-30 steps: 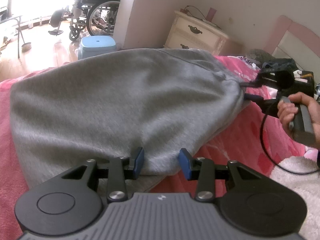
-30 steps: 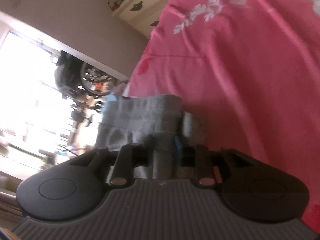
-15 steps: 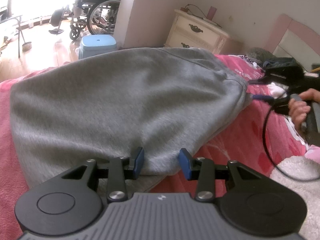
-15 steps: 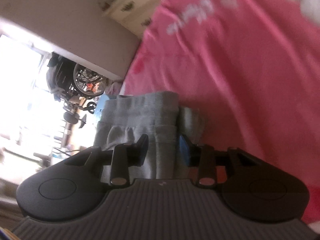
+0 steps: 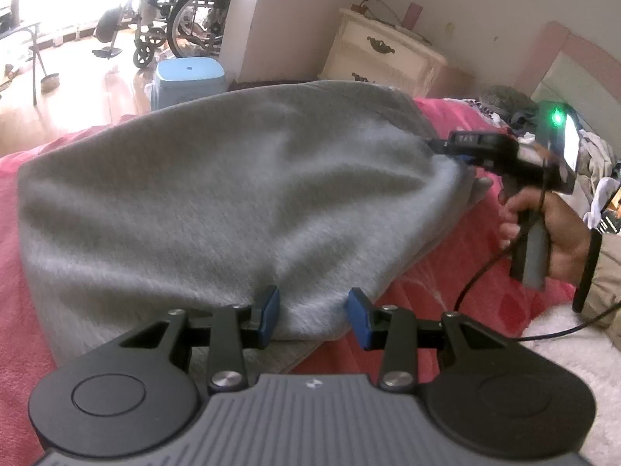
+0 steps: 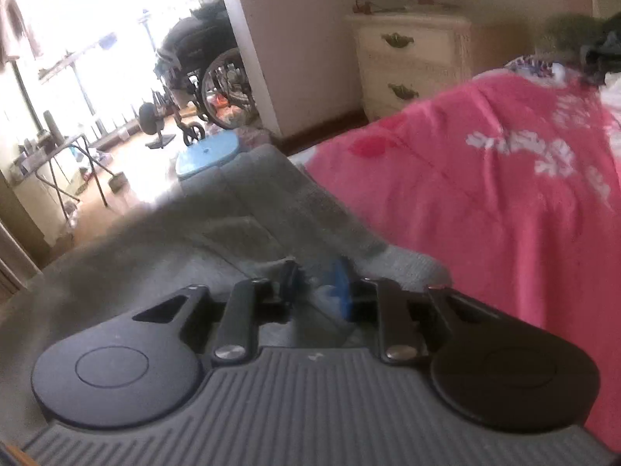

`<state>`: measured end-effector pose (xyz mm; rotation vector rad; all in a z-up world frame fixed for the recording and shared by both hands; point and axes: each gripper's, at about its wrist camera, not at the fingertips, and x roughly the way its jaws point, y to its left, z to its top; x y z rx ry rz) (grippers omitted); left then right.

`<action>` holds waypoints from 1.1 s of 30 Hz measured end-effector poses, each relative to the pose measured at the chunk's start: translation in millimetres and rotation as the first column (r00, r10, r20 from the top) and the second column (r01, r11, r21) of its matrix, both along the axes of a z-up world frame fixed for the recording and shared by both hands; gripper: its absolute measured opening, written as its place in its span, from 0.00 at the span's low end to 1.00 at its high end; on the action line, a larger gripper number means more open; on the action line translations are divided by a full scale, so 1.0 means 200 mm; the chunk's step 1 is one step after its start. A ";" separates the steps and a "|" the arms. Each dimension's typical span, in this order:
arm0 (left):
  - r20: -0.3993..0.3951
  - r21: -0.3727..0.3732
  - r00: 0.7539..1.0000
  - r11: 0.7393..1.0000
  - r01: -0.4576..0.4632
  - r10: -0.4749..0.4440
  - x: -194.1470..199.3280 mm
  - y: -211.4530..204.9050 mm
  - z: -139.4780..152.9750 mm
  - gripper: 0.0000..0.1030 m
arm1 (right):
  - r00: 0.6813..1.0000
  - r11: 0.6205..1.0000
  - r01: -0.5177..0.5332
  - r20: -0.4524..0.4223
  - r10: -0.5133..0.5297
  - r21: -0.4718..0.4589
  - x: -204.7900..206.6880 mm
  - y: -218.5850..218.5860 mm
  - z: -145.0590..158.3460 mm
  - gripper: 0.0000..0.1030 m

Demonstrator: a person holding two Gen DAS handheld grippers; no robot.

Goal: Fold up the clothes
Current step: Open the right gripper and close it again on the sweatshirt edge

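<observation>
right gripper (image 6: 316, 285) swung back level and now seems to pinch the waistband corner of the grey garment (image 5: 217, 202) on the pink bed (image 6: 485, 202), left gripper (image 5: 312, 312) still spread at the near hem, so another fold looks underway.

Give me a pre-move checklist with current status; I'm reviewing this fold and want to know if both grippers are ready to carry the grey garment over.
1. Left gripper closed on the grey garment: not ok. Its jaws stand open around the near edge.
2. Right gripper gripping cloth: cannot tell. Jaws are narrow with fabric between them, but the picture is blurred.
3. Garment surface flat: not ok. Creases run toward the right gripper's corner.
4. Pink bedspread beyond the garment free for folding: ok.
5. Black cable away from the garment: ok. It hangs beside the hand.
</observation>
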<state>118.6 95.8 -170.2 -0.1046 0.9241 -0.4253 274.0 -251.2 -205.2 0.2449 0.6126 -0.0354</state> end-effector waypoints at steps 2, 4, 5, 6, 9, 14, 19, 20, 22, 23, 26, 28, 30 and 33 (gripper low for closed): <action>-0.002 0.004 1.000 1.000 -0.001 0.001 0.00 0.00 0.00 0.39 | 1.000 0.998 -0.016 -0.009 0.015 -0.069 0.00 0.05 0.04 0.18; -0.002 0.006 1.000 1.000 -0.002 0.002 0.00 0.00 0.00 0.39 | 1.000 1.000 -0.013 0.006 0.013 -0.014 -0.03 0.05 0.12 0.20; -0.004 0.008 1.000 1.000 -0.002 0.002 0.00 0.00 0.00 0.39 | 1.000 0.999 -0.019 0.021 0.019 0.031 -0.07 0.04 0.16 0.20; -0.006 0.010 1.000 1.000 -0.003 0.003 0.00 -0.01 0.00 0.39 | 0.998 0.996 -0.050 0.027 0.049 0.075 -0.12 0.06 0.19 0.20; -0.015 0.001 1.000 1.000 -0.014 0.014 0.00 0.00 0.01 0.39 | 0.986 0.967 -0.169 0.036 0.165 0.190 -0.25 0.13 0.27 0.19; -0.019 -0.021 0.999 0.999 -0.040 0.039 -0.01 0.02 0.01 0.39 | 0.876 0.849 -0.424 -0.093 0.472 0.315 -0.34 0.38 0.17 0.15; -0.011 -0.028 0.998 0.998 -0.054 0.054 -0.03 0.03 0.00 0.39 | 0.831 0.849 -0.471 -0.201 0.518 0.239 -0.28 0.49 0.07 0.12; -0.011 -0.030 0.998 0.998 -0.058 0.057 -0.04 0.03 0.00 0.39 | 0.839 0.856 -0.455 -0.206 0.504 0.245 -0.27 0.49 0.07 0.11; -0.010 -0.037 0.998 0.997 -0.064 0.064 -0.05 0.04 0.00 0.39 | 0.852 0.868 -0.458 -0.183 0.490 0.190 -0.31 0.52 0.12 0.11; -0.010 -0.045 0.998 0.997 -0.068 0.068 -0.05 0.05 0.00 0.39 | 0.852 0.861 -0.478 -0.149 0.502 0.172 -0.35 0.55 0.16 0.11; -0.015 -0.038 0.997 0.997 -0.070 0.070 -0.07 0.06 -0.01 0.34 | 0.808 0.808 -0.537 -0.125 0.575 0.244 -0.43 0.63 0.17 0.10; 0.021 0.031 1.000 0.999 -0.022 0.021 -0.11 0.03 -0.01 0.35 | 0.782 0.798 -0.565 -0.171 0.599 0.211 -0.47 0.72 0.12 0.09; 0.032 0.037 0.999 0.999 -0.013 0.012 -0.15 0.03 0.00 0.37 | 0.767 0.801 -0.563 -0.231 0.598 0.203 -0.44 0.75 0.05 0.04; 0.009 -0.008 0.998 0.998 -0.059 0.059 -0.18 0.10 0.01 0.37 | 0.768 0.800 -0.555 -0.228 0.598 0.229 -0.41 0.74 0.04 0.03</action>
